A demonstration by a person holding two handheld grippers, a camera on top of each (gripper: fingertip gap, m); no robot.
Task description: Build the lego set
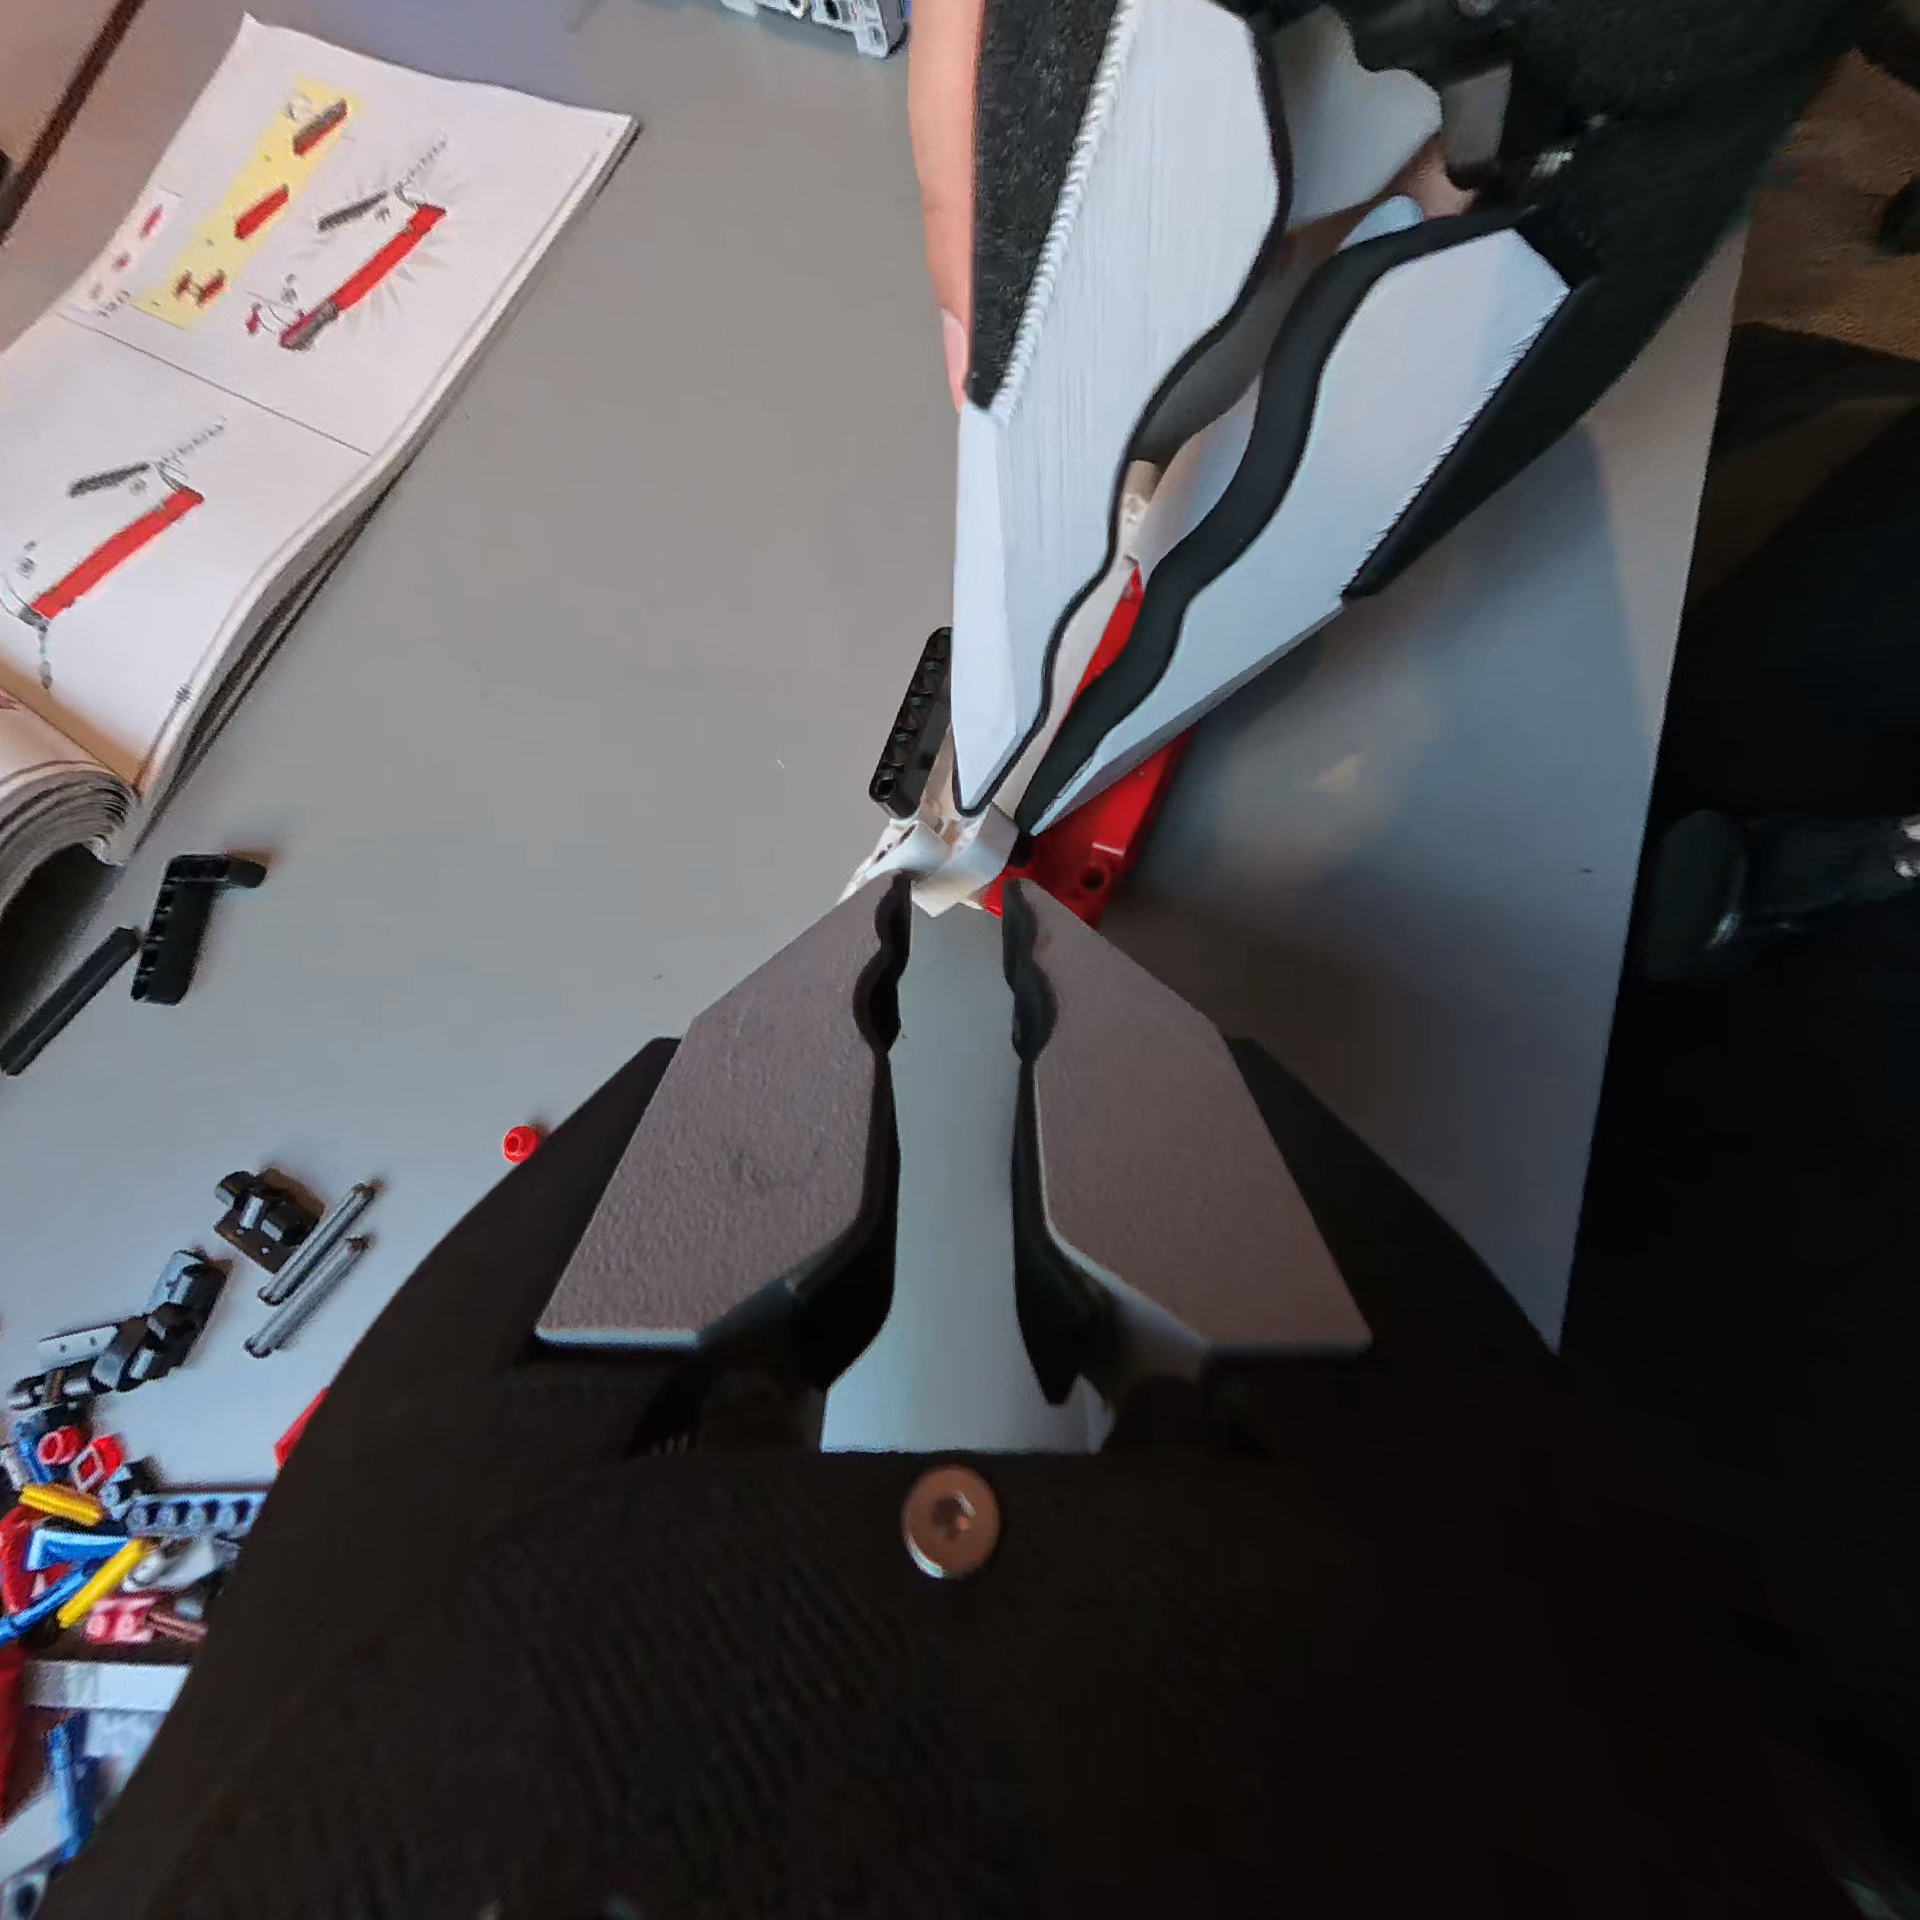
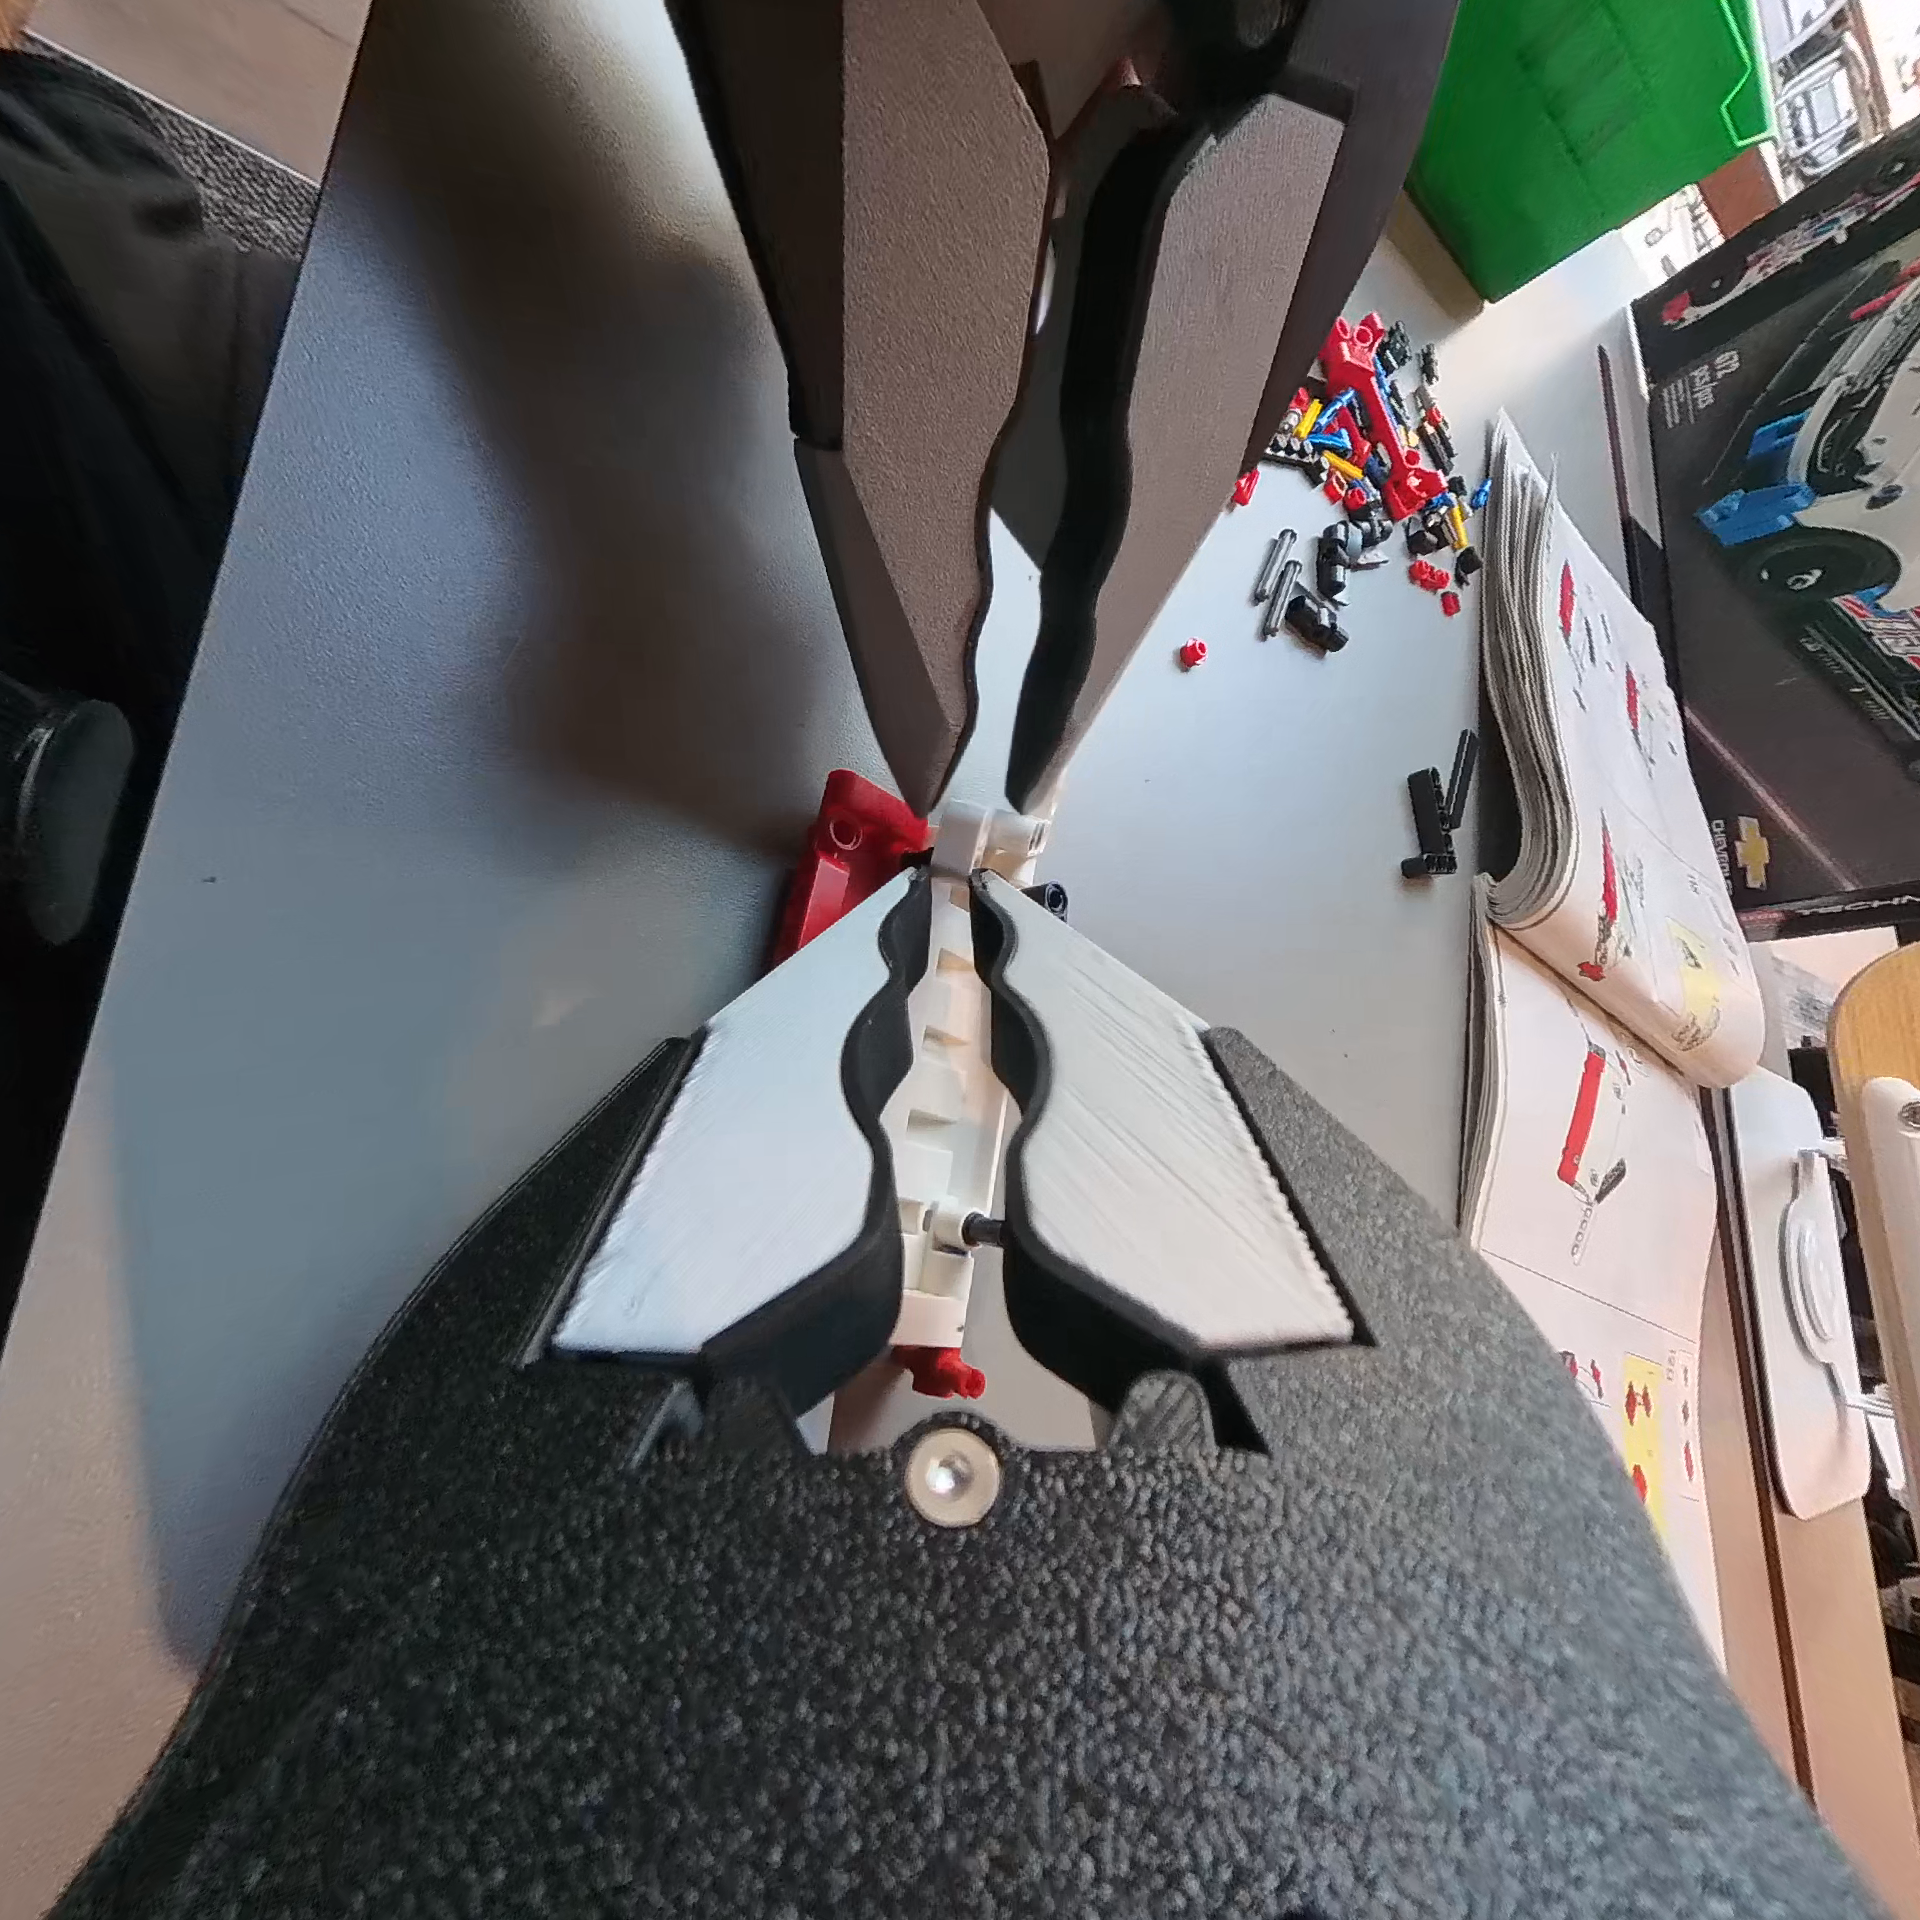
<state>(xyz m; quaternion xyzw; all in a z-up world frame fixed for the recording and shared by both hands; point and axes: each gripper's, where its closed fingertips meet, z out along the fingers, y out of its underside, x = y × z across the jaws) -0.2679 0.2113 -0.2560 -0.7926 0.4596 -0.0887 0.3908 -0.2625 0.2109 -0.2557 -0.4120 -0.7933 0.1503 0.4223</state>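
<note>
My right gripper [image 2: 940, 883], with white fingers, is shut on a white lego assembly [image 2: 951, 1091] that runs lengthwise between its pads. A red panel [image 2: 842, 862] sits beside the assembly's far end, low over the grey table [image 2: 468, 727]. My left gripper [image 1: 956, 899], with grey fingers, meets it head-on. Its tips sit on either side of the assembly's white connector end [image 1: 961, 852] and touch it. In the left wrist view the right gripper [image 1: 1003, 821] comes down from above over the red panel [image 1: 1101, 831] and a black beam [image 1: 914, 727]. The left gripper [image 2: 977, 805] also shows in the right wrist view.
An open instruction booklet [image 1: 260, 364] [image 2: 1590, 831] lies at the far side. A pile of loose parts [image 1: 83, 1538] [image 2: 1371, 447], black beams [image 1: 187, 914] and a red stud [image 1: 523, 1141] lie nearby. The set's box [image 2: 1808, 520] and a green bin [image 2: 1579, 125] stand beyond. The table edge [image 1: 1662, 727] is close.
</note>
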